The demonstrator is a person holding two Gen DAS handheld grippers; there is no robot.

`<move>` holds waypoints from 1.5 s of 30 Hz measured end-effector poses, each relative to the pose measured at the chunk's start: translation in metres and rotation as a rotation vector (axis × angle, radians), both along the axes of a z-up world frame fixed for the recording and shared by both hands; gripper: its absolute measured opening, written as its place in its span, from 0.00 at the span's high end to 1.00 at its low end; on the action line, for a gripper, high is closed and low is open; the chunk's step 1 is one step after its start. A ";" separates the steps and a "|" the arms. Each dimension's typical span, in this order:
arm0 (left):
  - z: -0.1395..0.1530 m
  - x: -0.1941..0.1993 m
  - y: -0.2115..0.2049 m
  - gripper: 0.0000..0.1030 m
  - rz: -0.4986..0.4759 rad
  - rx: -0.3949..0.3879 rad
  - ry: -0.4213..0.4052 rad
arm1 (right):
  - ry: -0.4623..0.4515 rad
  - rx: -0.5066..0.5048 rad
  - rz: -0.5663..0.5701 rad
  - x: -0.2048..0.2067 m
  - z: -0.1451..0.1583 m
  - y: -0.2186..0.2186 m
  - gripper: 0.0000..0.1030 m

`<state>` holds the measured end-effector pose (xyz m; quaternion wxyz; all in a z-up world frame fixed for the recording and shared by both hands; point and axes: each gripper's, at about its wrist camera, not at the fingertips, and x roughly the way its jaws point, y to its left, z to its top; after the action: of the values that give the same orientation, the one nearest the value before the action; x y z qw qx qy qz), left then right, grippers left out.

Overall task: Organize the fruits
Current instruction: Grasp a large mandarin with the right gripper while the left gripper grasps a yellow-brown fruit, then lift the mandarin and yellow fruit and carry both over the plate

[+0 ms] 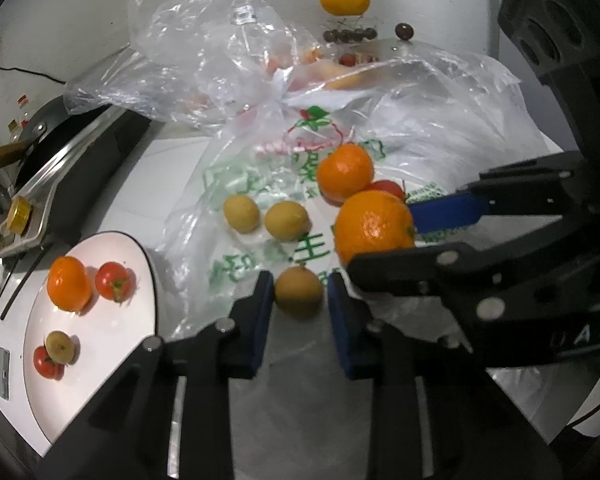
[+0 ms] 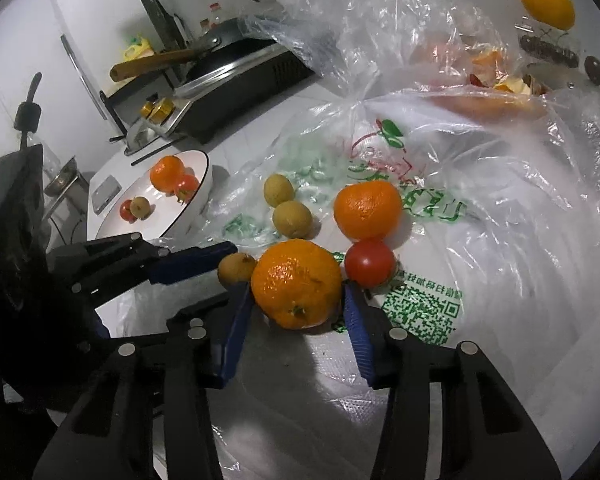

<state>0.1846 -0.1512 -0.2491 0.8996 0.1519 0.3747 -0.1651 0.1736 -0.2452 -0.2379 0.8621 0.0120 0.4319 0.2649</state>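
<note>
My left gripper [image 1: 298,300] clamped a small brown fruit [image 1: 299,291] at lower centre; my right gripper [image 2: 298,312] held an orange [image 2: 297,283]. Green print and a QR code [image 2: 422,312] marked the bag [image 2: 500,240]. The plate [image 1: 100,340] sat lower left, partly free.

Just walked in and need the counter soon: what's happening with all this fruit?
A person is sorting fruit off a plastic bag onto a white plate with two handheld grippers. The left gripper is closed on a small brown fruit; the right gripper brackets a large orange. The plate already holds an orange, two tomatoes and a small brown fruit. More fruit waits on the bag.
</note>
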 end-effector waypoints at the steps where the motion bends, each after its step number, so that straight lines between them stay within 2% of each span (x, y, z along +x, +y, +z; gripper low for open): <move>1: 0.000 0.000 0.000 0.74 -0.003 0.000 0.003 | -0.003 -0.004 -0.001 0.000 0.000 0.000 0.53; 16: 0.011 -0.008 0.006 0.75 -0.009 -0.090 0.041 | -0.070 -0.033 -0.036 -0.016 0.019 -0.011 0.53; 27: 0.031 -0.025 0.017 0.75 -0.002 -0.113 -0.004 | -0.105 -0.035 -0.027 -0.032 0.033 -0.002 0.53; 45: 0.050 -0.045 0.070 0.75 0.069 -0.177 -0.054 | -0.129 -0.057 0.032 -0.044 0.048 0.042 0.53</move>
<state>0.1395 -0.0810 -0.1994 0.9244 0.0632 0.3394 -0.1622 0.1291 -0.2035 -0.1895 0.8838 -0.0364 0.3830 0.2663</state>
